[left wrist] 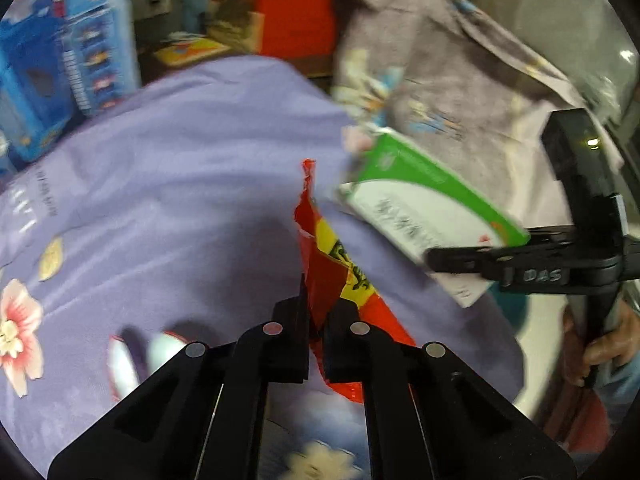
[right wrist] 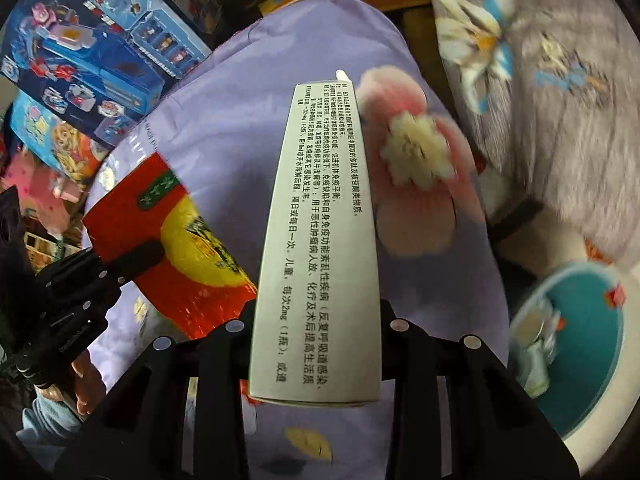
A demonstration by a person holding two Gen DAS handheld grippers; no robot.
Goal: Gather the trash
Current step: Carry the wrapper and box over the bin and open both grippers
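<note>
L wrist, left gripper: clamped on red/yellow wrapper, held above purple bedsheet.
L wrist, right side: green/white box pinched by other gripper.
R wrist, right gripper: closed on the box, long side fwd.
R wrist, lower right: teal bin, some litter inside.

both wrist views look steeply down, close — share purple bedsheet.

Both tongs were matte black plastic: the left tongs carried round silver rivets on angular linkage arms, and the right tongs bore raised "DAS" lettering. Below that lettering, a pale blue sleeve showed.
</note>
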